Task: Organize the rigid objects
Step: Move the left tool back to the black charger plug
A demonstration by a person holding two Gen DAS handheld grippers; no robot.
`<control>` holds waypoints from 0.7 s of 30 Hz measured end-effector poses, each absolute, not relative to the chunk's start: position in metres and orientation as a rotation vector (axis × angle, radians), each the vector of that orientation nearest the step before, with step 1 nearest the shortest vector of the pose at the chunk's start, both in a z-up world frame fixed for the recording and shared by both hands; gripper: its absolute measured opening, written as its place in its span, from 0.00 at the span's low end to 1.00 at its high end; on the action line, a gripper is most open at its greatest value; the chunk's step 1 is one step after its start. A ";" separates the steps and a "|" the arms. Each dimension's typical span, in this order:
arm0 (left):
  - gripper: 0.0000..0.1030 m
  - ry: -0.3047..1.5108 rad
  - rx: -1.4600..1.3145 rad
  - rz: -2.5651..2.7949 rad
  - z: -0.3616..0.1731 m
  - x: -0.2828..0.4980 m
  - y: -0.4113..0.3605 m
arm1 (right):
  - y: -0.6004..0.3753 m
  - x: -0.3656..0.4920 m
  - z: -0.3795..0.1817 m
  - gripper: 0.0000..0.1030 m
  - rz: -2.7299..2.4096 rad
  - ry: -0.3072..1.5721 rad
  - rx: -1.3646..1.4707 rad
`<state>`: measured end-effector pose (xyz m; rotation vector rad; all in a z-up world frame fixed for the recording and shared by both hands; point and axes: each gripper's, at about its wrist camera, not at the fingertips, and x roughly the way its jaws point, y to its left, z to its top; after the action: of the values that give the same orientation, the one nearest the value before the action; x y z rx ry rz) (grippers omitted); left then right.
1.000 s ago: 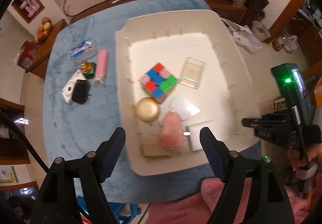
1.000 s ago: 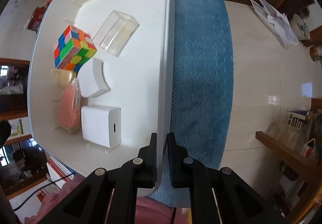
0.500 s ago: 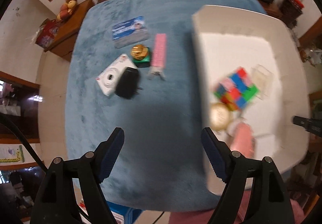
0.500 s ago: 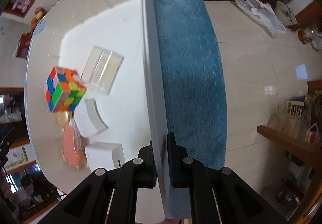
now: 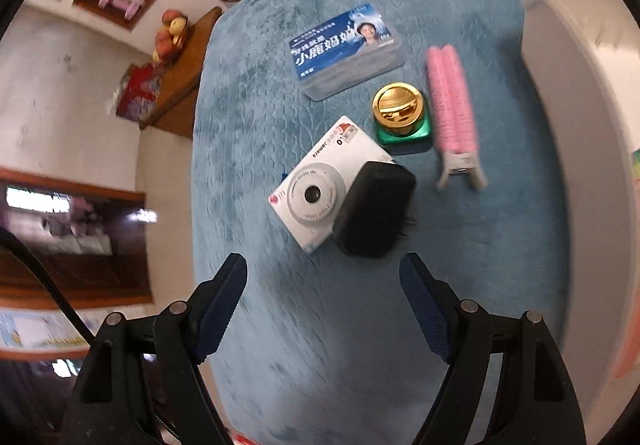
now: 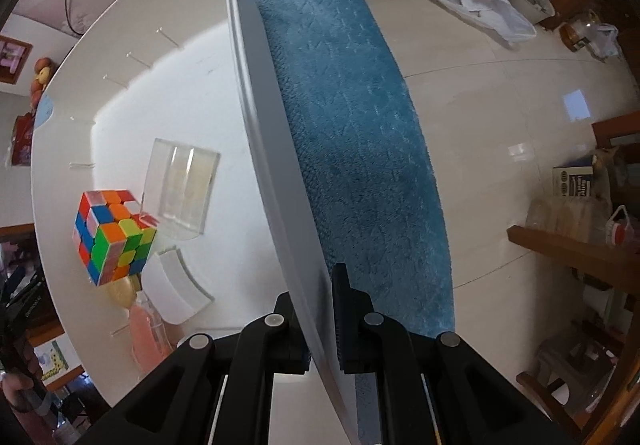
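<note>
The white plastic bin (image 6: 256, 133) sits on a blue plush cloth (image 5: 320, 325), and the right gripper (image 6: 320, 321) is clamped on its thin side wall, one finger inside and one outside. Only the right wrist view looks into the bin: a scrambled Rubik's cube (image 6: 114, 235) stands on one corner edge beside a clear acrylic block (image 6: 182, 189), with a curved white plastic piece (image 6: 176, 291), a pink translucent item (image 6: 146, 333) and a partly hidden gold round thing (image 6: 122, 291) nearer the camera; the smooth inner walls carry thin moulded ribs. Only the left wrist view shows what lies outside, well to the left of the bin's wall: a white toy camera (image 5: 324, 185) face up with a matte black adapter (image 5: 374, 215) overlapping its right corner, a green jar with a shiny gold lid (image 5: 400, 117), a pink ribbed hair-roller clip (image 5: 452, 101) whose long axis runs away from the camera with its white prongs pointing toward it, and a blue printed box (image 5: 346, 49) lying flat and skewed. The left gripper (image 5: 324, 293) hovers above the cloth, fingers spread wide with nothing between them, the adapter just ahead.
</note>
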<state>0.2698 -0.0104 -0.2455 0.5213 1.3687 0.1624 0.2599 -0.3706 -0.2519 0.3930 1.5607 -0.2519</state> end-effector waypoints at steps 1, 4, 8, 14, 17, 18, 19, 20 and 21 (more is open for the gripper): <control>0.79 1.365 0.545 0.156 -0.250 0.271 -0.010 | -0.370 0.260 -0.253 0.08 -0.258 1.559 0.398; 0.79 1.362 0.577 0.148 -0.261 0.276 -0.009 | -0.373 0.260 -0.257 0.08 -0.276 1.556 0.419; 0.82 1.367 0.556 0.115 -0.270 0.282 -0.009 | -0.376 0.258 -0.262 0.08 -0.299 1.553 0.444; 0.82 1.380 0.554 0.086 -0.280 0.285 -0.013 | -0.372 0.247 -0.263 0.08 -0.324 1.549 0.458; 0.82 1.403 0.508 0.078 -0.282 0.288 -0.010 | -0.372 0.244 -0.264 0.08 -0.332 1.546 0.467; 0.82 1.407 0.496 0.078 -0.282 0.289 -0.009 | -0.371 0.242 -0.264 0.08 -0.335 1.545 0.468; 0.82 1.409 0.484 0.077 -0.283 0.289 -0.008 | -0.371 0.241 -0.264 0.08 -0.339 1.544 0.468; 0.82 1.411 0.469 0.075 -0.282 0.289 -0.007 | -0.370 0.240 -0.264 0.08 -0.341 1.543 0.467; 0.82 1.416 0.453 0.074 -0.283 0.290 -0.006 | -0.370 0.239 -0.264 0.08 -0.344 1.541 0.468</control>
<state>0.2898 -0.0058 -0.2826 0.4529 1.4155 0.0736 0.2392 -0.3697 -0.2639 0.4681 1.5408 -0.3438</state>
